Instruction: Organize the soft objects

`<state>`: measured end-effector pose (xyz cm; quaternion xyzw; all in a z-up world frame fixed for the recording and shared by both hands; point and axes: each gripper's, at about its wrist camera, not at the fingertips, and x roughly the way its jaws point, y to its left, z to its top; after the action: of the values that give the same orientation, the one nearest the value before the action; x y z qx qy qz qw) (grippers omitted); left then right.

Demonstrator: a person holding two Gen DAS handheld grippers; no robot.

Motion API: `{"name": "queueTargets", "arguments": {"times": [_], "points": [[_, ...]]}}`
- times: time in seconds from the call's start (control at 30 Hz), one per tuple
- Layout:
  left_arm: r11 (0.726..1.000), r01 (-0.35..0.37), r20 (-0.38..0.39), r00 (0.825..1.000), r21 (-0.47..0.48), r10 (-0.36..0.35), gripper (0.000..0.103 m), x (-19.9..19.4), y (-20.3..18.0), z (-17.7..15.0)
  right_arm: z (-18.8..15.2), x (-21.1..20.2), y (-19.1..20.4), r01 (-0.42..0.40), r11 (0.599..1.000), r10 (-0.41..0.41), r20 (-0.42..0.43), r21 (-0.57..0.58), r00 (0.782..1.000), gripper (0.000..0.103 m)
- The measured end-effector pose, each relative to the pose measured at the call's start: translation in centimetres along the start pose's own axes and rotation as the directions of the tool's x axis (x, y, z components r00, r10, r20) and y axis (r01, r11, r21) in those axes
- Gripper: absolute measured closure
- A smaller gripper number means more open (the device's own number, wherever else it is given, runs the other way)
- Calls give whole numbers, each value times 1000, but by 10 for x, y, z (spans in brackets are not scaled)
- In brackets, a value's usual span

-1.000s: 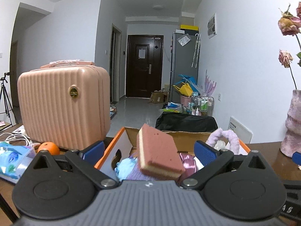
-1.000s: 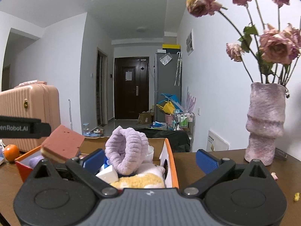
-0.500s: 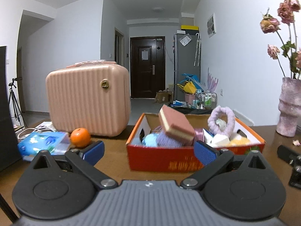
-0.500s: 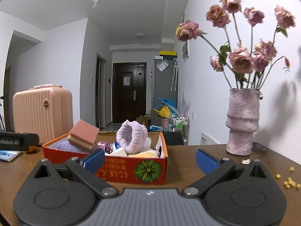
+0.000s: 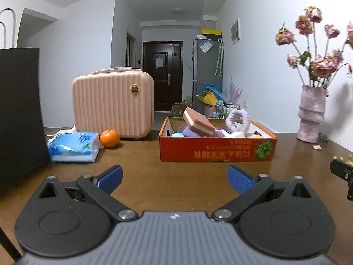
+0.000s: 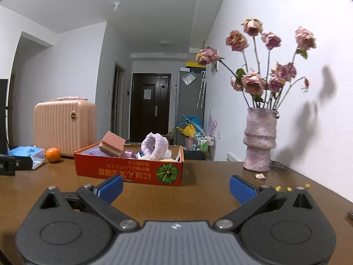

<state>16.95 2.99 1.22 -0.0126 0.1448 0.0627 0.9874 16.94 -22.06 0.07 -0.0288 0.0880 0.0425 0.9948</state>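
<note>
Both the left gripper [image 5: 174, 177] and the right gripper [image 6: 175, 185] hang with jaws spread wide and empty above the brown table [image 5: 187, 176]. Beyond them the red box [image 5: 217, 152] holds the pink sponge [image 5: 198, 122] and lilac headband [image 5: 238, 119]. Only the left view shows the black bag [image 5: 19, 114]; the right view shows the whole vase [image 6: 260, 139] of roses. A hallway door [image 6: 150, 110] lies farthest.

Bare table [image 5: 176, 176] lies ahead of both spread grippers; red box [image 5: 217, 153] blocks beyond, black bag [image 5: 19, 114] left
</note>
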Motion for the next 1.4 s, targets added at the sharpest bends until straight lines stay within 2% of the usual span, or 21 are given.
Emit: {"name": "queueTargets", "arguments": {"times": [0.13,0.33,0.63,1.4], "points": [[999,19,30,999,28,-20,0,-44,3,-18,-7,-40,-3,-8,1000,9,-16,7,1000,0],[998,47,22,999,35,-47,0,-93,8,-45,-10,-98,-2,-21,1000,21,-14,-4,1000,0],[996,80,62,995,29,-81,0,-136,13,-50,-4,-153,8,-38,998,39,15,-39,999,0],[994,99,93,990,50,-104,0,-152,7,-48,-2,-172,8,-47,998,49,49,-34,998,0]]}}
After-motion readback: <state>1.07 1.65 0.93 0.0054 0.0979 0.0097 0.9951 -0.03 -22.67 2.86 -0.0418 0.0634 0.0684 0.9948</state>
